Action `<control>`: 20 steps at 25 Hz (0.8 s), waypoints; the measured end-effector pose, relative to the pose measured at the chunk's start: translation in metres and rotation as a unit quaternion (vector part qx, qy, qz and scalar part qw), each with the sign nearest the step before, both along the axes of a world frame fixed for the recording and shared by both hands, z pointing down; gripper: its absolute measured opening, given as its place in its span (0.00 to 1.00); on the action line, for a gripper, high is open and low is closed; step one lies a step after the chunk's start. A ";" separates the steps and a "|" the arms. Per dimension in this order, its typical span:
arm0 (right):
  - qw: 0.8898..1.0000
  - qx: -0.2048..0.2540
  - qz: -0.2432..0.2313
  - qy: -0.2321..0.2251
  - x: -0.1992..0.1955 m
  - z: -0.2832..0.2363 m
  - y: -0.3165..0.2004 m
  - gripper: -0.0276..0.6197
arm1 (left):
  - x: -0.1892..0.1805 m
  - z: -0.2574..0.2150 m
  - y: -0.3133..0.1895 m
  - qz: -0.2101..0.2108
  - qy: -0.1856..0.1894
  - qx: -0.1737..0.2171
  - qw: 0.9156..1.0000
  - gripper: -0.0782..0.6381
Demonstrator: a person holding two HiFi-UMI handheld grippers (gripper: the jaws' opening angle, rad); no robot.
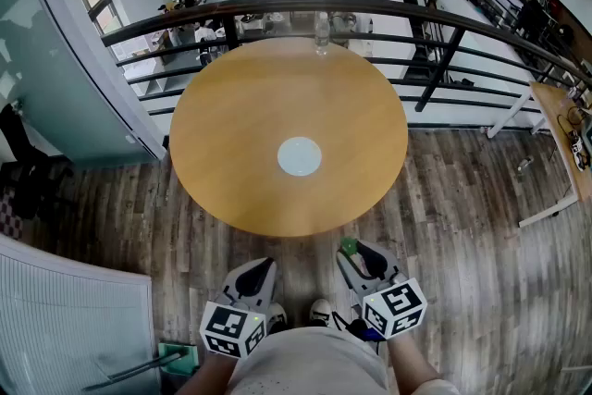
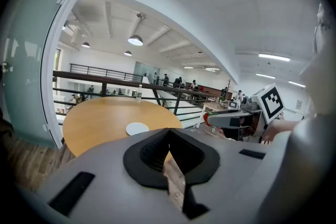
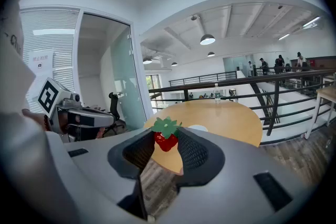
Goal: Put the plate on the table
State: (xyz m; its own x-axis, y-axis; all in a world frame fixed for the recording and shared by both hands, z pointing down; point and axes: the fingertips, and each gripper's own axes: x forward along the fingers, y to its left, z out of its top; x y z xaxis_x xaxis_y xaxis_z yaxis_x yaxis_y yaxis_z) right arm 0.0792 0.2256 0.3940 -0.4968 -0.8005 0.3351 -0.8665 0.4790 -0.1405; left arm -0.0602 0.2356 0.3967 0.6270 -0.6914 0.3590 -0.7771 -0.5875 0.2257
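Note:
A small white plate lies flat near the middle of the round wooden table. Both grippers hang low in front of the table's near edge, off the tabletop. My left gripper is shut, its tips meeting with nothing between them. My right gripper is shut on a red strawberry with a green leafy top, pinched at the fingertips. From both gripper views the plate shows beyond the jaws, well ahead of them.
A clear water bottle stands at the table's far edge by a dark metal railing. A glass wall runs along the left. A wooden desk stands at the right. Wood plank floor surrounds the table.

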 end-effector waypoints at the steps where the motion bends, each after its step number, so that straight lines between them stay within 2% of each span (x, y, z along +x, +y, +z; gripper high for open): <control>1: 1.000 0.000 -0.001 0.000 -0.001 0.000 0.000 0.28 | -0.001 0.000 0.000 -0.001 0.000 -0.001 1.000 0.14; 14: 1.000 0.001 -0.001 -0.007 0.000 0.000 0.001 0.28 | -0.004 -0.002 0.004 -0.006 -0.005 0.002 1.000 0.14; 17: 1.000 0.000 -0.003 -0.022 0.006 -0.002 0.002 0.28 | 0.001 -0.004 0.004 -0.009 -0.009 0.004 1.000 0.14; 20: 1.000 -0.002 -0.007 -0.017 0.016 -0.001 0.005 0.28 | 0.010 -0.006 0.006 -0.017 -0.011 0.005 1.000 0.14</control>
